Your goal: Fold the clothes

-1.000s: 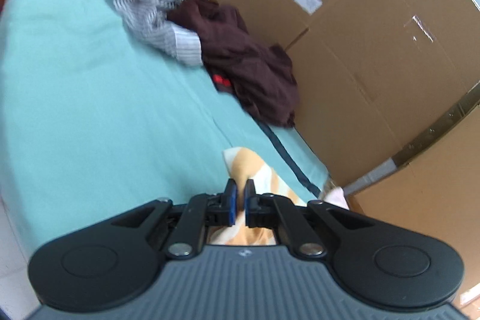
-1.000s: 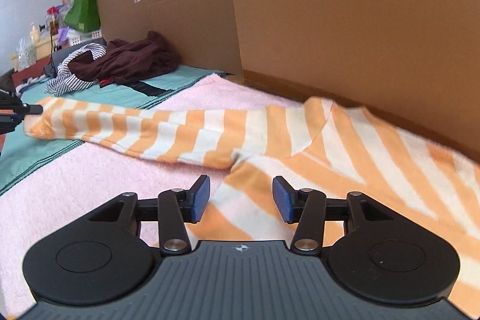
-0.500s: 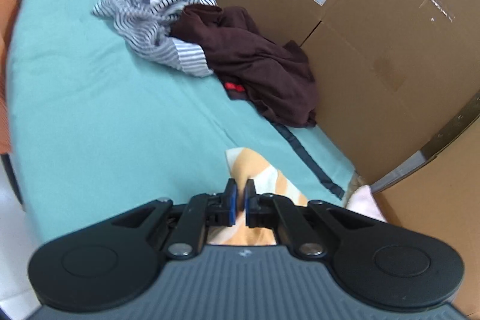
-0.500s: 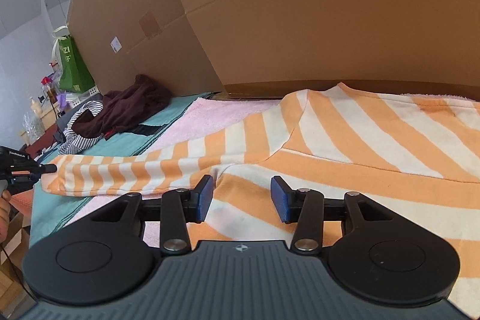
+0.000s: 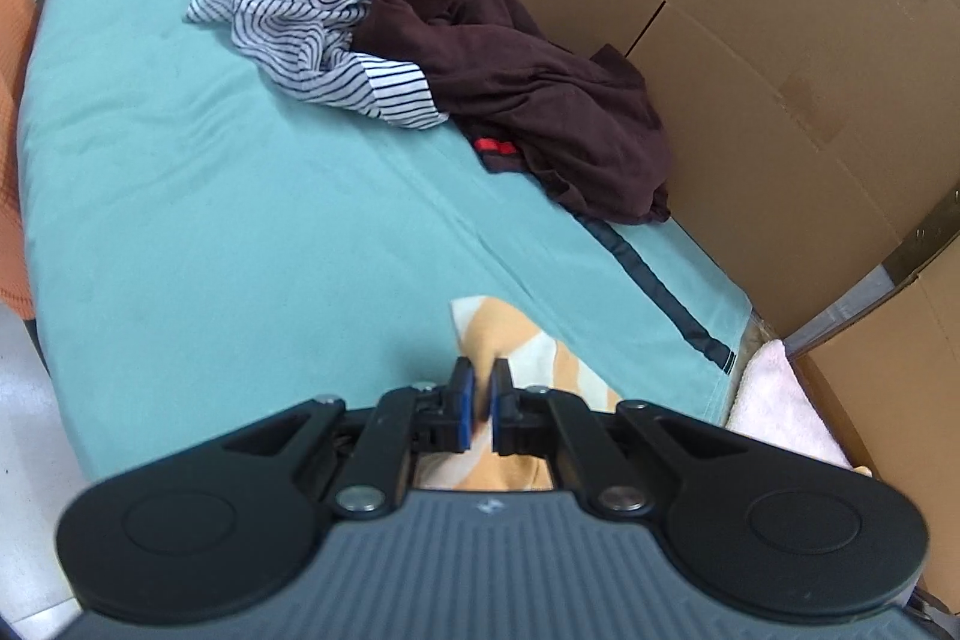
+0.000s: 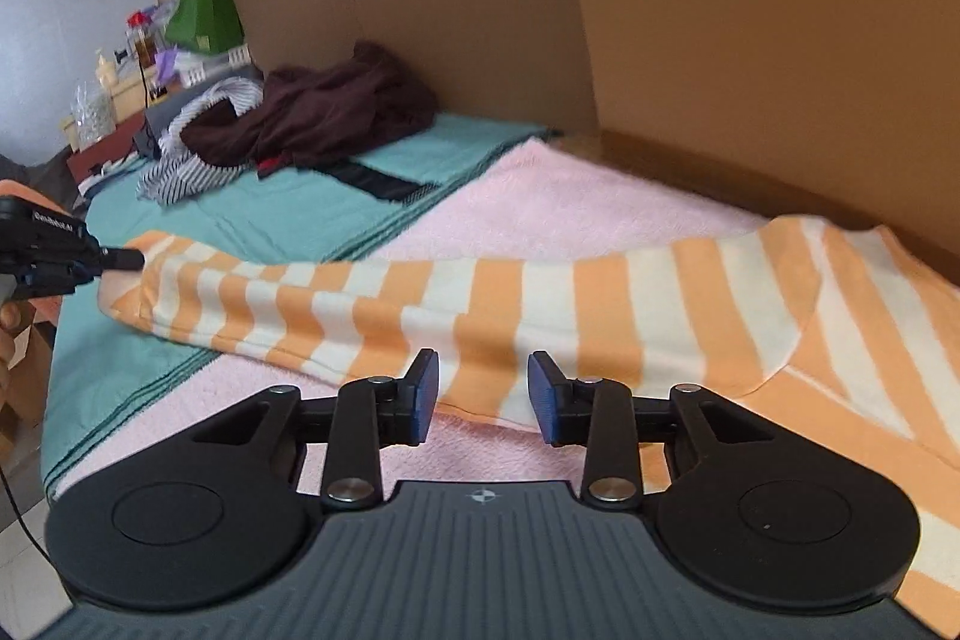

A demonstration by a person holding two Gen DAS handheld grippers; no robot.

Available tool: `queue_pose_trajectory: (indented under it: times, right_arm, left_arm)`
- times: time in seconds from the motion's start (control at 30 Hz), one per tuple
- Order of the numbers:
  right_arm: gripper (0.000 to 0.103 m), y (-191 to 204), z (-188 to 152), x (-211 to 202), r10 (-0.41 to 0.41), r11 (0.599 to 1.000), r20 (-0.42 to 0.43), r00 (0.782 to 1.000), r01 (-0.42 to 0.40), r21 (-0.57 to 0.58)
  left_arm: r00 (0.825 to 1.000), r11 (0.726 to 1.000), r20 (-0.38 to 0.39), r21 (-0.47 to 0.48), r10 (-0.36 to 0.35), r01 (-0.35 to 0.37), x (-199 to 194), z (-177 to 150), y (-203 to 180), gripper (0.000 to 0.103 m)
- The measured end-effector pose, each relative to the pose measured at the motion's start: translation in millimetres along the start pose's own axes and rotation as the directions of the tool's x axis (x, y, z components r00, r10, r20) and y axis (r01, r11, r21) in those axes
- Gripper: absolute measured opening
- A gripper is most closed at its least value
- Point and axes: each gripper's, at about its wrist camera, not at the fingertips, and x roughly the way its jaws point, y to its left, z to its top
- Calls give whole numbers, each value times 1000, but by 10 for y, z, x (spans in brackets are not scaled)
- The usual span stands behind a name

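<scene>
Tall brown cardboard wall (image 6: pixel 750 40) runs along the far side, beyond both tongs. Below it, the surface: a teal cloth cover (image 5: pixel 210 220) stretching ahead of the left tongs, and a fluffy pink towel (image 6: pixel 570 214) spread ahead of the right tongs.

Across that pink towel lies the orange-and-cream striped long-sleeved top (image 6: pixel 840 340), body off to the right of the right tongs, one sleeve (image 6: pixel 360 304) stretched out flat to the left, crossing just ahead of the right fingertips and reaching onto the teal cover.

Far ahead of the left tongs, against the cardboard, a crumpled dark maroon garment (image 5: pixel 540 100) sits heaped, touching a black-and-white striped shirt (image 5: pixel 324 22) bunched just to its left.

Now the tongs. Left tongs (image 5: pixel 480 403) are pressed together, pinching the cuff end of the striped sleeve, which pokes out beyond the blue pads; in the right view you see them at the far left edge, nipping that sleeve tip (image 6: pixel 129 257). Right tongs (image 6: pixel 483 397) are partly spread and closing, hovering over the lower edge of the sleeve near the armpit, cloth showing in the gap, pads not pressing on it.
</scene>
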Motion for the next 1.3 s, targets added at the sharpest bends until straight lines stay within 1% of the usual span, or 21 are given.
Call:
queue_pose_trajectory:
  times: [0.07,0.1,0.17,0.23,0.27,0.3,0.4,0.43,0.47,0.63,0.67,0.77,0.87,0.9,0.97,1.0,1.07,1.17,1.23,1.27,1.3]
  right_arm:
    - [34,74,-50,32,-4,998,-15,1000,3,-64]
    - [16,128,-72,6,-29,993,-19,999,27,-113]
    - [2,134,-103,-111,-4,993,-19,1000,1,-116]
    - [1,116,-147,-253,74,990,-16,997,-76,-116]
    - [11,124,-161,-279,80,988,-28,996,-83,-127]
    - [21,155,-180,-275,47,986,-20,999,-50,-161]
    - [33,246,-236,-260,-49,965,9,999,49,-259]
    - [40,278,-241,-219,-69,953,17,997,71,-294]
    - [41,309,-246,-178,-89,940,26,996,93,-329]
    - [33,429,-246,18,-187,852,101,977,212,-479]
    - [28,420,-233,47,-194,846,104,975,220,-486]
    - [0,395,-200,35,-180,847,87,980,200,-493]
    - [3,420,-211,-149,-104,857,77,992,129,-500]
    - [18,454,-223,-195,-95,848,85,992,126,-515]
    - [36,532,-250,-189,-112,807,124,986,163,-568]
    - [37,575,-265,-159,-122,781,136,983,180,-598]
    - [36,641,-290,-66,-138,735,131,982,190,-651]
    - [34,666,-308,81,-154,698,108,982,185,-691]
    - [20,667,-288,137,-160,687,119,980,197,-700]
    - [3,658,-260,172,-173,695,104,979,196,-692]
    - [2,651,-263,127,-158,700,111,981,191,-688]
  left_arm:
    - [1000,1000,-12,7,1,-1,21,16,17,0]
    - [1000,1000,-18,10,1,-1,32,24,26,0]
    - [1000,1000,-23,3,-11,11,41,41,58,0]
    - [999,1000,-20,-4,-30,30,39,48,85,0]
    - [999,999,-20,-6,-33,33,46,47,91,0]
    - [999,999,-21,-9,-36,36,55,46,97,0]
    - [999,999,-29,-19,-33,33,82,36,106,0]
    - [999,999,-32,-23,-35,35,82,36,108,0]
    - [999,999,-35,-28,-38,37,80,37,109,0]
    - [998,998,-34,-31,-54,53,21,76,88,0]
    - [998,998,-35,-31,-56,55,8,85,81,0]
    - [997,998,-34,-25,-62,61,-22,108,63,0]
    - [998,998,-32,-6,-62,62,-19,120,41,0]
    - [998,998,-34,0,-56,56,-2,120,34,0]
    - [998,999,-41,-2,-42,42,43,115,31,0]
    - [998,999,-42,-4,-38,38,56,109,31,0]
    - [999,999,-40,0,-33,33,65,96,32,0]
    - [998,999,-46,-5,-33,33,68,100,50,0]
    - [998,999,-47,-7,-38,38,47,109,47,0]
    - [998,999,-45,-7,-41,41,29,114,40,0]
    - [998,999,-43,-10,-44,44,-4,113,32,0]
